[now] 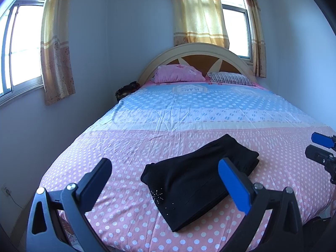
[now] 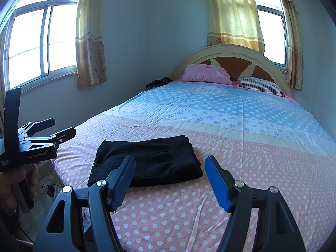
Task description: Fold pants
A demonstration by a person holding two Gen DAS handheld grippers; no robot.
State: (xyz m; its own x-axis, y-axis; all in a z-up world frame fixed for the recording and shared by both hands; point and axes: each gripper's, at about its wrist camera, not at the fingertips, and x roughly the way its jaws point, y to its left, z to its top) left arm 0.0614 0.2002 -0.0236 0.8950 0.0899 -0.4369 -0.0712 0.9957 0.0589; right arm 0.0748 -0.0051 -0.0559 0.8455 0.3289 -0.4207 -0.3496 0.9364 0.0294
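The black pants [image 1: 199,180] lie folded into a compact stack on the pink dotted foot end of the bed [image 1: 130,147], with a small sparkle of studs near the corner at 7 o'clock. The left gripper [image 1: 166,178] hangs above the bed edge with its jaws spread wide and nothing between them; the pants sit at its 1 o'clock, apart from both fingers. The right gripper [image 2: 170,178] is likewise spread and empty, with the pants [image 2: 147,161] at its 11 o'clock. In the right wrist view the left gripper [image 2: 63,127] shows at 9 o'clock, held by a hand [image 2: 12,180]. Two pillows [image 1: 178,73] rest against the headboard [image 1: 197,50] at 12 o'clock.
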